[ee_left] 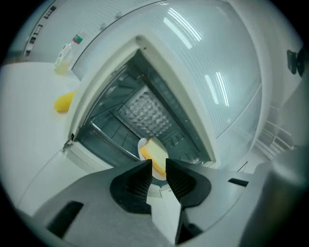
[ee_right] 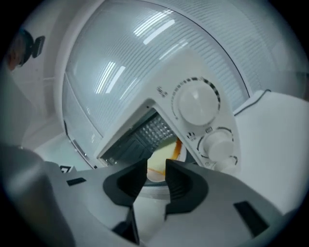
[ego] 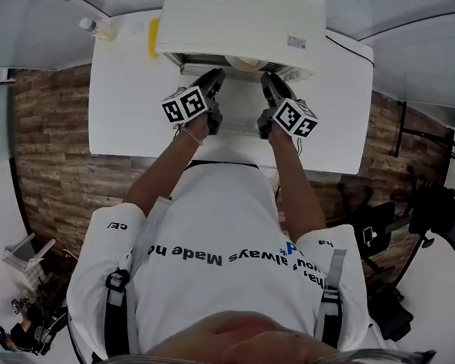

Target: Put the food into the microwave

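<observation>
The white microwave stands open at the back of the white table. Inside it lies the food, a pale yellow slice on a small white plate; the right gripper view shows the same slice and the plate's orange-marked rim. My left gripper and right gripper hang side by side just in front of the opening, pointing in. The left gripper has a narrow gap between its jaws with nothing in it. So does the right gripper.
Two round knobs sit on the microwave's right panel. Left of the microwave on the table are a yellow object and a small clear bottle. The table's front edge is close to the person's body.
</observation>
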Motion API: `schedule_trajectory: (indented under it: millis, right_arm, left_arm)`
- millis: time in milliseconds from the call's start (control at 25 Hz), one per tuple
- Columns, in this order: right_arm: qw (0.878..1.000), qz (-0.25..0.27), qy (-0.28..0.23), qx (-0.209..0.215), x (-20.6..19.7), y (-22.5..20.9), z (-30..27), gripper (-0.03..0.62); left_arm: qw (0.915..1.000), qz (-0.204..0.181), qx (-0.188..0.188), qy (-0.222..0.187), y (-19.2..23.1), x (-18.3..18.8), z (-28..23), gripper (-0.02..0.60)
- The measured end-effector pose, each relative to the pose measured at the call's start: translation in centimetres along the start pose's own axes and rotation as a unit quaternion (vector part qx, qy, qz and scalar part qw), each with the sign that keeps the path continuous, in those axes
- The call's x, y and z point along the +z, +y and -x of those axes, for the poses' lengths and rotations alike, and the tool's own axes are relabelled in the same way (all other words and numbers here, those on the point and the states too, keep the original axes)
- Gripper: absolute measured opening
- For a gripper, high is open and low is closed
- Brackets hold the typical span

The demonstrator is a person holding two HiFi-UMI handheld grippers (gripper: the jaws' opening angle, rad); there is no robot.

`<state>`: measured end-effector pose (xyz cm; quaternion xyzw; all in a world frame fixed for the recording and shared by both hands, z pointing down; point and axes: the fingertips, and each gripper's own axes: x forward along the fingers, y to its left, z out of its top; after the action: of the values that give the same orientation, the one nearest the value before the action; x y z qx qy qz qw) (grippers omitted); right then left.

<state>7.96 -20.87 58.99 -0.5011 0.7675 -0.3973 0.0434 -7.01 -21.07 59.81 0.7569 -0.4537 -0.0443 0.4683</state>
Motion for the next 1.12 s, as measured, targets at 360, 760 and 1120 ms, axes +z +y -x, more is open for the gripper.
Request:
schedule_trajectory:
  millis: [360,760,1120]
  right_arm:
    - [0.967,0.252,-0.004,0.037,2.4,7.1,5.2,0.062]
    - [0.936,0.34,-0.042,0.081,5.6,15.2,10.1,0.038]
    - [0.923,0.364,-0.063,0.106,7.8,20.7,13.9,0.03]
  left_arm:
    - [0.9708,-0.233,-0.051,-0.022,-6.5,2.2,5.3,0.063]
    - [0.9238,-0.364,-0.09,-0.079,-14.2,4.8,10.8,0.051]
    - [0.9,-0.402,-0.121,-0.117,-19.8,6.7,15.5,0.041]
